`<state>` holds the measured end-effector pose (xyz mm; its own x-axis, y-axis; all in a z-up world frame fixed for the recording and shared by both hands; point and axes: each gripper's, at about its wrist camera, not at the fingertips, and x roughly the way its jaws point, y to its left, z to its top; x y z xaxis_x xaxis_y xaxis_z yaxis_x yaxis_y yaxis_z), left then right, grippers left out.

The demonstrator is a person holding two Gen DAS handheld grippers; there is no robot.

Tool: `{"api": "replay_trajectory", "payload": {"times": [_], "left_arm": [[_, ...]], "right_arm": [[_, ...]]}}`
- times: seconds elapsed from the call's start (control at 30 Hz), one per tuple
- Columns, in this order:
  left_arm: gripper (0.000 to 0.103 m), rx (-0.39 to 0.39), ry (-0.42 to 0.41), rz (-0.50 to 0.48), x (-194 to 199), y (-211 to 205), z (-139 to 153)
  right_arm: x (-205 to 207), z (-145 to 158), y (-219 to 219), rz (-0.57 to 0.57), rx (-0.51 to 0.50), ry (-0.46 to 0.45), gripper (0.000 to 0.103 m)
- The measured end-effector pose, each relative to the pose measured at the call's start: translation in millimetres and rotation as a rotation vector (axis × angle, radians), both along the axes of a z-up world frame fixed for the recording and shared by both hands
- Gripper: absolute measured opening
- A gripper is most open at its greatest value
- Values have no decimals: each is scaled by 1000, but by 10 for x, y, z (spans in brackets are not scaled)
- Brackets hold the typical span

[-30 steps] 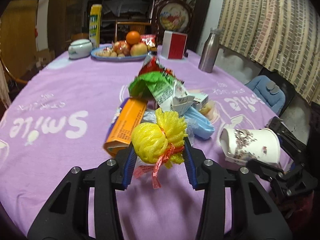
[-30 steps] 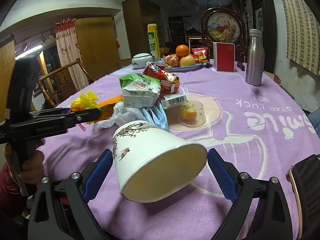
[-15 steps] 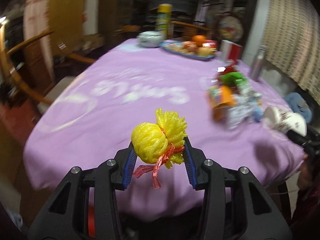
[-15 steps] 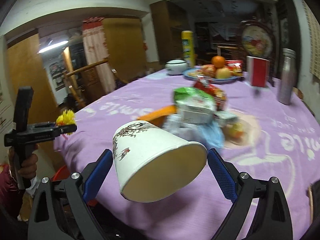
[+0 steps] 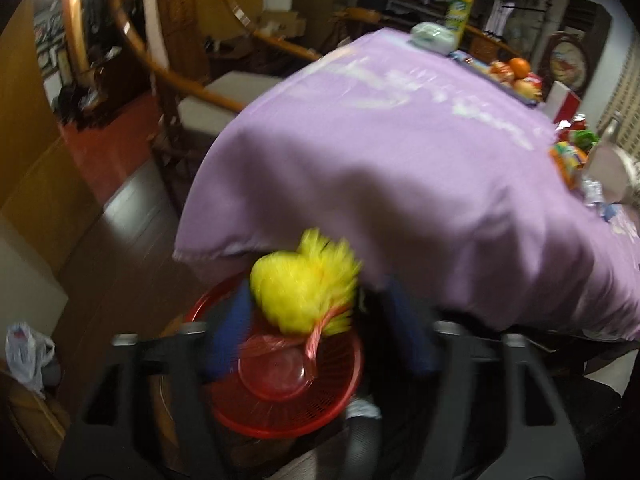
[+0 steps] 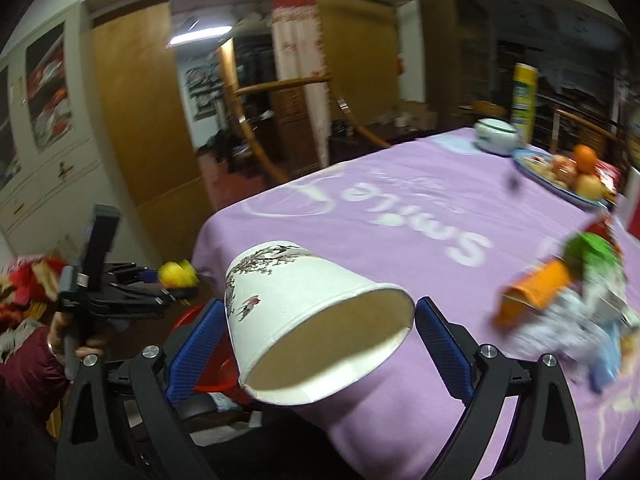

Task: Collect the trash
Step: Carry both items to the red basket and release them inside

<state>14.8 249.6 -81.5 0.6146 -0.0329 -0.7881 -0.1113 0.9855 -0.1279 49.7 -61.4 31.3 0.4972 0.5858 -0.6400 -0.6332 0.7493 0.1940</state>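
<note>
— Where is our yellow mesh ball (image 5: 304, 288)?
— Blurred, between our left gripper (image 5: 320, 336) pads, above the red basket (image 5: 288, 396) beside the worktop (image 5: 400, 168).
— And our right gripper (image 6: 320, 336)?
— Clamping the paper cup (image 6: 304, 304) sideways.

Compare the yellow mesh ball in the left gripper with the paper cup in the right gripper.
The yellow mesh ball is soft, frilly and tied with a red strip; the paper cup is stiff, white and printed with blossoms and a bird.
The ball looks far smaller than the cup.
The ball hangs above the red basket on the floor; the cup lies on its side over the table edge.
Both sit between gripper fingers.
</note>
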Motion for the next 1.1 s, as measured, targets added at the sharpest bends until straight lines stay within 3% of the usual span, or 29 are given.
{"api": "replay_trajectory", "payload": {"times": [0.03, 0.23, 0.47, 0.6, 0.9, 1.1], "left_arm": [[88, 0, 4, 17, -5, 49, -47], [94, 18, -12, 129, -122, 476, -152], [96, 73, -70, 327, -386, 1056, -76], [96, 57, -80, 373, -481, 1243, -59], [96, 85, -97, 351, -481, 1105, -9], [96, 92, -111, 307, -426, 885, 89]], "right_arm": [[3, 6, 147, 26, -11, 3, 93], [-65, 24, 816, 157, -59, 19, 93], [-201, -109, 1633, 326, -106, 54, 94], [-215, -141, 1956, 366, -120, 39, 95], [21, -200, 1764, 305, -77, 122, 96], [77, -151, 1481, 234, -51, 109, 96]]}}
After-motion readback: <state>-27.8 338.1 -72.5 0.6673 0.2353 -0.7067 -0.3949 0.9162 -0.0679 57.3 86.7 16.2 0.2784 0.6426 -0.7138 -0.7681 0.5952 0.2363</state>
